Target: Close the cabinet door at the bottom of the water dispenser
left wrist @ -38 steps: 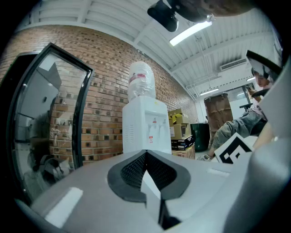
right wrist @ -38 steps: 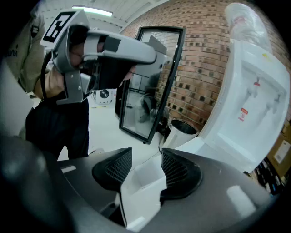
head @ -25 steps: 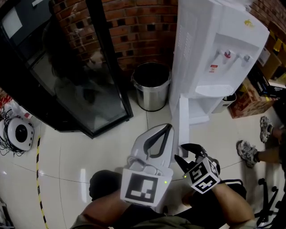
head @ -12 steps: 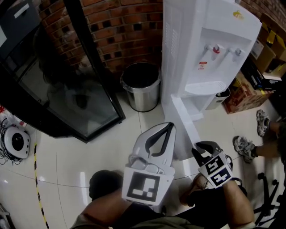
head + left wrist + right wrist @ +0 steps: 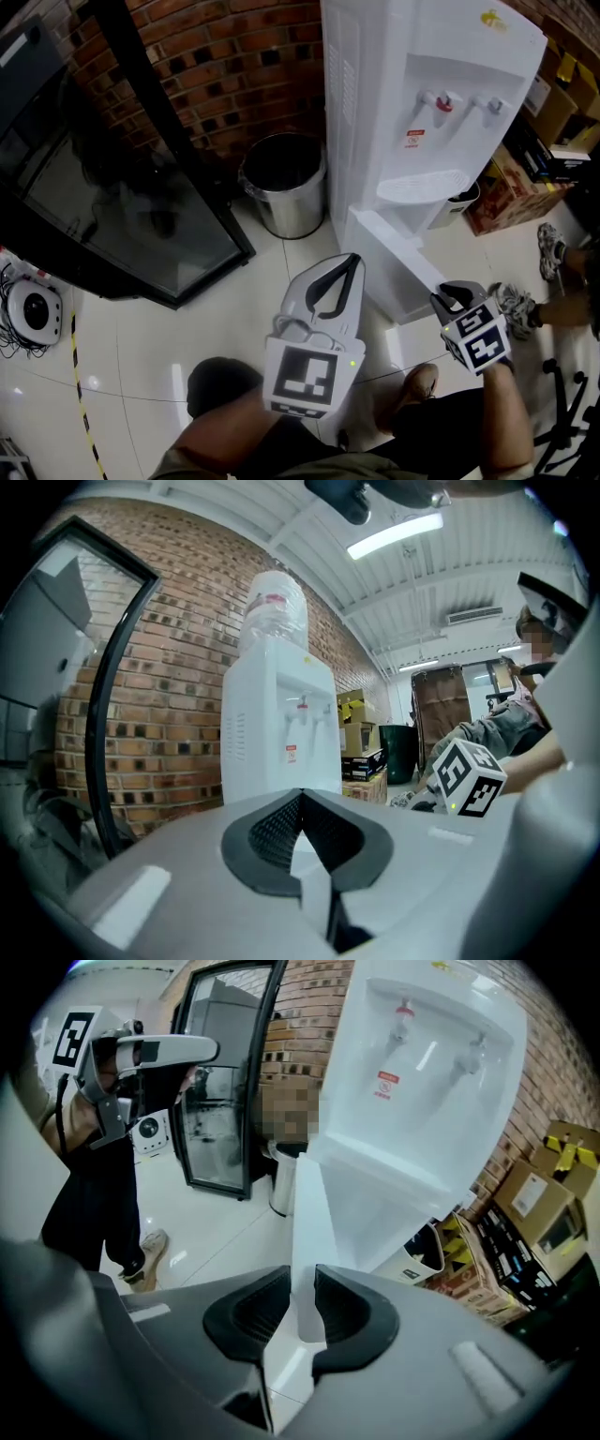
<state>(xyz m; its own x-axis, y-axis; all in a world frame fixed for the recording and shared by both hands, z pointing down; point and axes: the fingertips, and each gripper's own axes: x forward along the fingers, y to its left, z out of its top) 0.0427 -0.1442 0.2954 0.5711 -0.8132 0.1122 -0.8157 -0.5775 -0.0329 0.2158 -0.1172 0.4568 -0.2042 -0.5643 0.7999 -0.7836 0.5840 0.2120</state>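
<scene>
The white water dispenser stands against the brick wall. Its bottom cabinet door is ajar and slants out toward me. At the door's free edge is my right gripper. The right gripper view shows that edge between the jaws of the right gripper. The jaws are closing and the pads touch both faces of the door. My left gripper floats left of the door, shut, with nothing in it and touching nothing. Its tips meet, and it points level at the dispenser.
A steel bin stands left of the dispenser, and beyond it a black glass-door cooler. Cardboard boxes and a small white bin are at the right. Another person's shoe is near my right gripper.
My right gripper moved right along the floor side and its jaws closed onto the door's edge. The door swung with it toward the dispenser. The left gripper shifted only a little.
</scene>
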